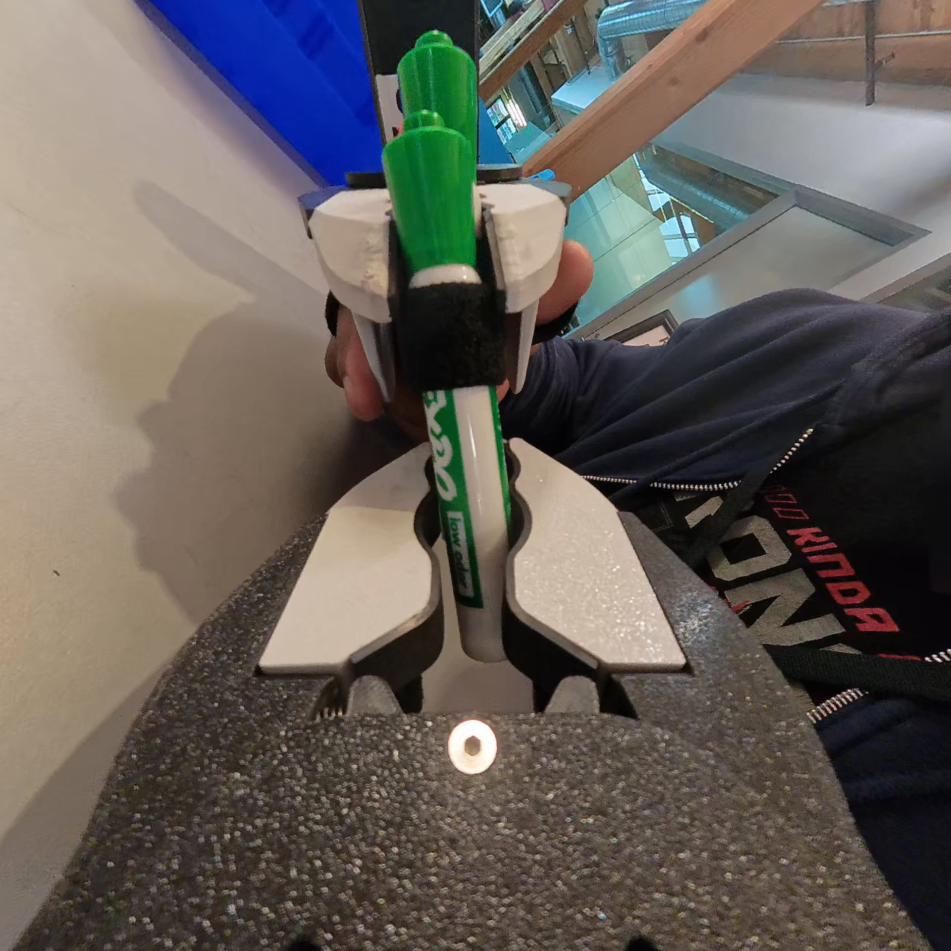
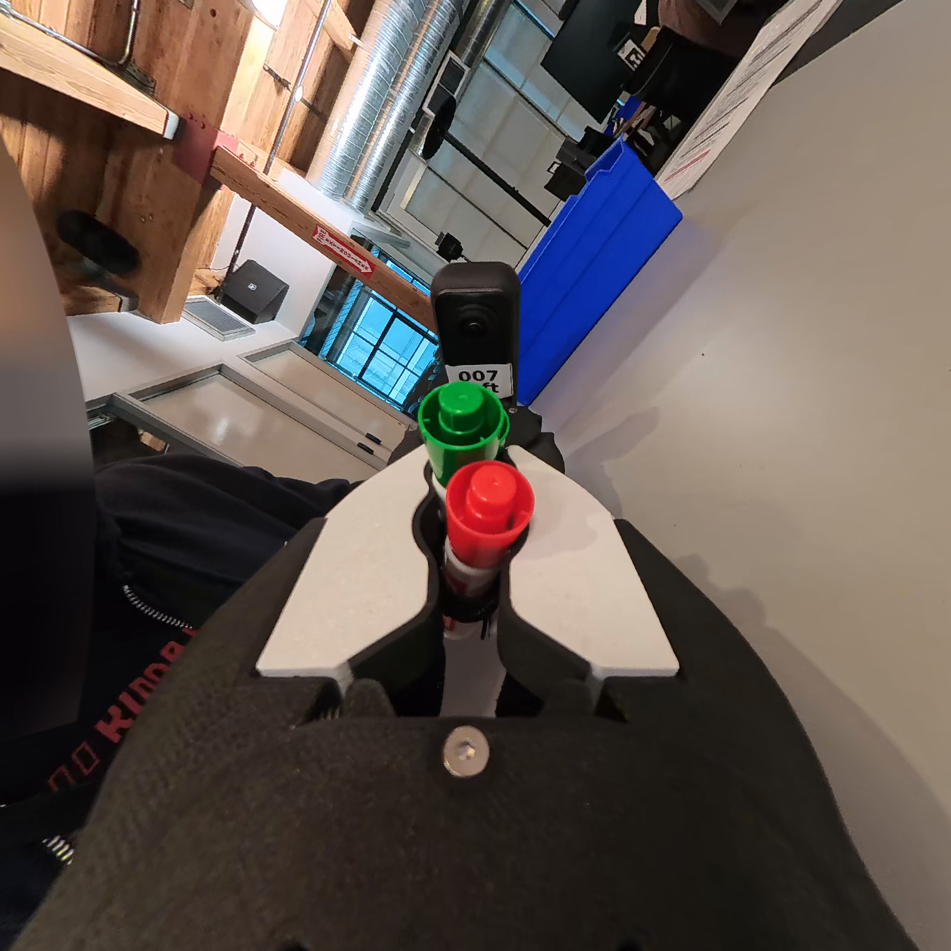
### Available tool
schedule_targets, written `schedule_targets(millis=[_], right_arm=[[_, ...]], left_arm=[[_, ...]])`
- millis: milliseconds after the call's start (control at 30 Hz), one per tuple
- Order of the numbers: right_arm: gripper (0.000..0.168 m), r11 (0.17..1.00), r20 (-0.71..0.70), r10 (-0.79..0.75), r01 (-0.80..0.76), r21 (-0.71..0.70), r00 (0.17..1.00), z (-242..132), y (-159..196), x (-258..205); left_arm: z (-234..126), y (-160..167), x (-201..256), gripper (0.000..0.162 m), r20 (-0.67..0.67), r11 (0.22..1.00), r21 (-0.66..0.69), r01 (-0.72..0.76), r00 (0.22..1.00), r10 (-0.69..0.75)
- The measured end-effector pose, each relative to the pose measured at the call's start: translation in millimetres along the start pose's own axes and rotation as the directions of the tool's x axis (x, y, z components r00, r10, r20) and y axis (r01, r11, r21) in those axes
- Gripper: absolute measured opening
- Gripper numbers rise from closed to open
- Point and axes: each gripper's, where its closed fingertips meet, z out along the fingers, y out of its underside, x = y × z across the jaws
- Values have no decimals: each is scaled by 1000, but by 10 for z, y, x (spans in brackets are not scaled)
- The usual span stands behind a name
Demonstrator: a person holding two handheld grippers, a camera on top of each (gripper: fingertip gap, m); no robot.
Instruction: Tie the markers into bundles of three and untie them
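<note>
A bundle of markers (image 1: pixel 465 540), two with green caps (image 1: pixel 432 206) and one with a red cap (image 2: pixel 489 514), is held together by a black strap (image 1: pixel 447 334). It hangs in the air between both grippers. My left gripper (image 1: pixel 471 463) is shut on the white barrel ends. My right gripper (image 2: pixel 471 463) is shut on the bundle (image 2: pixel 463 427) at the cap end, around the strap (image 2: pixel 465 607). The right gripper also shows in the left wrist view (image 1: pixel 447 381), facing mine. The left gripper shows in the right wrist view (image 2: pixel 535 437), mostly hidden behind the caps.
A white table (image 1: pixel 128 309) lies on one side, with a blue bin (image 2: pixel 592 288) and a printed sheet (image 2: pixel 731 103) on it. A person in a dark hoodie (image 1: pixel 720 463) is close on the other side, with a hand (image 1: pixel 355 370) on the right gripper.
</note>
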Motion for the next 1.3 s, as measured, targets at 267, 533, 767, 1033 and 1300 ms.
schedule_targets(millis=[267,533,767,1033,1300], right_arm=[[54,997,-53,-74,74,13,996,-6,-156,22],[70,937,-196,-340,349,13,920,-219,-487,45],[32,991,10,-116,117,-67,993,-21,-211,-50],[18,997,18,-32,33,-68,999,5,-204,-59],[19,976,35,74,-65,-209,997,106,-7,-103]], left_arm=[[-43,-160,38,20,-66,993,103,57,997,-50],[-73,-227,25,20,-50,987,157,44,998,-36],[20,-172,10,20,34,991,124,-59,998,55],[41,-148,29,21,-17,995,97,2,1000,0],[82,-124,145,21,-101,996,91,19,995,-9]])
